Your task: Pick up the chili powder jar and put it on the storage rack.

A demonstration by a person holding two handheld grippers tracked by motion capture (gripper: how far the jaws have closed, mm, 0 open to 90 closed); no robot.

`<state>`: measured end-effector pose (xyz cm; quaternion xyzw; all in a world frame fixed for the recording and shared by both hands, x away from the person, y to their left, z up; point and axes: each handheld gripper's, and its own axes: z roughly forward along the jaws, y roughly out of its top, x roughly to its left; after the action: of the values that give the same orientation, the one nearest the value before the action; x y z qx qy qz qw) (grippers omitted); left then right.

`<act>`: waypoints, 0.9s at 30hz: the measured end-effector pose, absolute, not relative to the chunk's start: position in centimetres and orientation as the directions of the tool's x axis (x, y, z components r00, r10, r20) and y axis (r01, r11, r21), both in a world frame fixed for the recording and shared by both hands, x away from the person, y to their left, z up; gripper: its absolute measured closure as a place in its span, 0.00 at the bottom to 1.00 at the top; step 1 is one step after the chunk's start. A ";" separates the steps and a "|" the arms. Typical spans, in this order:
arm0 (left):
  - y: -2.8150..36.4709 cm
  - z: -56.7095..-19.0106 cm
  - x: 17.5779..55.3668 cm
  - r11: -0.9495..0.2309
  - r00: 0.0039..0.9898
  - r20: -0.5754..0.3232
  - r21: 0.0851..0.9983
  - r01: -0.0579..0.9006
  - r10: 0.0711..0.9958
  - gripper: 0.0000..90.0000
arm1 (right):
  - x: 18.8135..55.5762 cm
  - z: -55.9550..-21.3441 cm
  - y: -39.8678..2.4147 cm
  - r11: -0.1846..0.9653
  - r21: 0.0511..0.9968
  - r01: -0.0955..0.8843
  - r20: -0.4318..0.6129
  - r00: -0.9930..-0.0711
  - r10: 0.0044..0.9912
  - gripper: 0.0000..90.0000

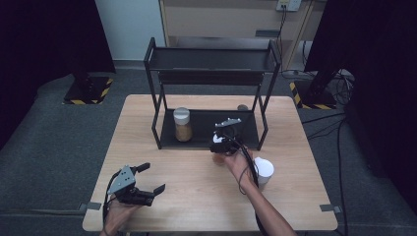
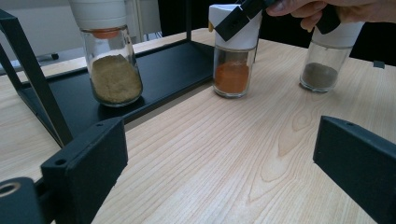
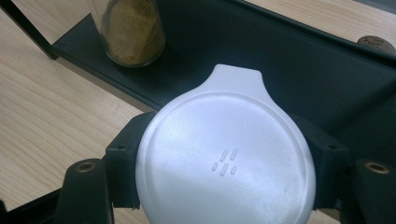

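Note:
A glass spice jar of orange powder (image 2: 232, 70) stands on the wooden table just in front of the black rack (image 1: 211, 59). My right gripper (image 1: 223, 141) comes down on it from above and is shut on its white cap (image 3: 224, 158), with a black jaw pressed against each side. On the rack's lower shelf (image 3: 289, 70) stands a jar of tan powder (image 1: 182, 125) with a white cap. A third jar, with dark powder (image 2: 322, 65), stands on the table to the right, beside the right hand. Near the front left of the table my left gripper (image 1: 147, 183) is open and holds nothing.
The rack has two tiers, and its upper shelf (image 1: 211, 58) is bare. A small round dark thing (image 1: 242, 107) lies on the table behind the rack. Bare wood (image 1: 196, 196) stretches between the two hands. Grey carpet surrounds the table.

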<state>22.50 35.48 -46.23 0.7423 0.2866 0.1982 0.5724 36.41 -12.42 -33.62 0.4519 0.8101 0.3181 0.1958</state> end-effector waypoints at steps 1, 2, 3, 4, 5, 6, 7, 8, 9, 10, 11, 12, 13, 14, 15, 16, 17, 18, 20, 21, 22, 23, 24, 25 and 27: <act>35.5 -46.2 22.5 -0.181 0.757 -0.033 0.963 0.198 0.652 0.02 | 36.4 -33.6 -12.5 0.389 0.693 0.607 -0.029 -0.516 0.856 0.35; 35.5 -46.2 22.5 -0.182 0.758 -0.033 0.963 0.198 0.652 0.02 | 36.4 -33.7 -12.5 0.391 0.694 0.604 -0.030 -0.519 0.854 0.35; 35.5 -46.2 22.5 -0.183 0.758 -0.033 0.963 0.199 0.651 0.02 | 36.4 -33.6 -12.6 0.393 0.694 0.604 -0.030 -0.521 0.853 0.35; 35.4 -46.2 22.5 -0.186 0.758 -0.030 0.963 0.197 0.651 0.02 | 36.5 -33.6 -12.6 0.391 0.693 0.606 -0.025 -0.521 0.853 0.35; 35.4 -46.2 22.5 -0.186 0.759 -0.030 0.963 0.197 0.650 0.02 | 36.5 -33.6 -12.7 0.389 0.695 0.605 -0.022 -0.523 0.852 0.35; 35.4 -46.2 22.5 -0.185 0.760 -0.030 0.963 0.196 0.649 0.02 | 36.5 -33.6 -12.7 0.391 0.693 0.606 -0.021 -0.525 0.851 0.35; 35.4 -46.2 22.5 -0.186 0.760 -0.030 0.963 0.197 0.649 0.02 | 36.5 -33.5 -12.7 0.393 0.692 0.605 -0.021 -0.527 0.849 0.35; 35.4 -46.2 22.5 -0.186 0.760 -0.031 0.963 0.198 0.649 0.02 | 36.5 -33.4 -12.6 0.397 0.692 0.604 -0.023 -0.530 0.848 0.35; 35.5 -46.2 22.5 -0.184 0.760 -0.032 0.963 0.198 0.649 0.02 | 36.5 -33.3 -12.6 0.400 0.691 0.601 -0.025 -0.534 0.845 0.35; 35.5 -46.2 22.6 -0.183 0.759 -0.033 0.963 0.199 0.650 0.02 | 36.4 -33.2 -12.6 0.406 0.692 0.596 -0.030 -0.539 0.842 0.35; 35.5 -46.2 22.5 -0.182 0.759 -0.034 0.963 0.199 0.650 0.02 | 36.4 -33.1 -12.6 0.410 0.693 0.594 -0.032 -0.543 0.839 0.35; 35.5 -46.2 22.5 -0.182 0.759 -0.033 0.963 0.198 0.650 0.02 | 36.3 -33.0 -12.6 0.414 0.693 0.590 -0.033 -0.548 0.836 0.35; 35.5 -46.2 22.5 -0.182 0.759 -0.033 0.963 0.197 0.650 0.02 | 36.3 -32.8 -12.6 0.419 0.693 0.587 -0.034 -0.554 0.832 0.35; 35.5 -46.2 22.5 -0.182 0.759 -0.033 0.963 0.197 0.650 0.02 | 36.3 -32.7 -12.6 0.422 0.692 0.586 -0.034 -0.557 0.830 0.35; 35.5 -46.2 22.5 -0.182 0.759 -0.033 0.963 0.197 0.650 0.02 | 36.3 -32.5 -12.6 0.426 0.693 0.581 -0.036 -0.562 0.826 0.35; 35.5 -46.2 22.5 -0.182 0.759 -0.033 0.963 0.198 0.650 0.02 | 36.2 -32.3 -12.5 0.429 0.694 0.578 -0.039 -0.566 0.824 0.35; 35.5 -46.2 22.6 -0.184 0.759 -0.032 0.963 0.198 0.650 0.02 | 36.2 -32.2 -12.5 0.433 0.696 0.573 -0.040 -0.570 0.820 0.35; 35.5 -46.2 22.6 -0.184 0.760 -0.032 0.963 0.198 0.650 0.02 | 36.2 -31.9 -12.5 0.432 0.697 0.572 -0.038 -0.573 0.819 0.35; 35.5 -46.2 22.6 -0.183 0.759 -0.032 0.963 0.197 0.650 0.02 | 36.2 -31.6 -12.5 0.433 0.698 0.570 -0.033 -0.578 0.815 0.35; 35.5 -46.2 22.6 -0.182 0.759 -0.033 0.963 0.197 0.650 0.02 | 36.3 -31.4 -12.6 0.432 0.701 0.567 -0.032 -0.580 0.814 0.35; 35.5 -46.2 22.6 -0.181 0.759 -0.034 0.963 0.198 0.650 0.02 | 36.3 -31.3 -12.6 0.435 0.703 0.563 -0.034 -0.584 0.811 0.35; 35.5 -46.3 22.6 -0.182 0.759 -0.034 0.963 0.199 0.650 0.02 | 36.4 -31.0 -12.5 0.438 0.703 0.561 -0.036 -0.587 0.809 0.35; 35.5 -46.3 22.6 -0.181 0.759 -0.035 0.963 0.199 0.650 0.02 | 36.4 -30.9 -12.5 0.442 0.703 0.557 -0.039 -0.590 0.807 0.35; 35.5 -46.3 22.6 -0.183 0.760 -0.033 0.963 0.199 0.649 0.02 | 36.5 -30.7 -12.4 0.442 0.704 0.555 -0.040 -0.591 0.806 0.35; 35.5 -46.2 22.6 -0.183 0.760 -0.033 0.963 0.198 0.650 0.02 | 36.6 -30.3 -12.3 0.447 0.704 0.551 -0.044 -0.595 0.803 0.35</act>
<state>22.59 35.48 -46.24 0.7435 0.2851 0.1972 0.5718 36.65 -12.29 -30.31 0.4083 0.8292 0.3312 0.1896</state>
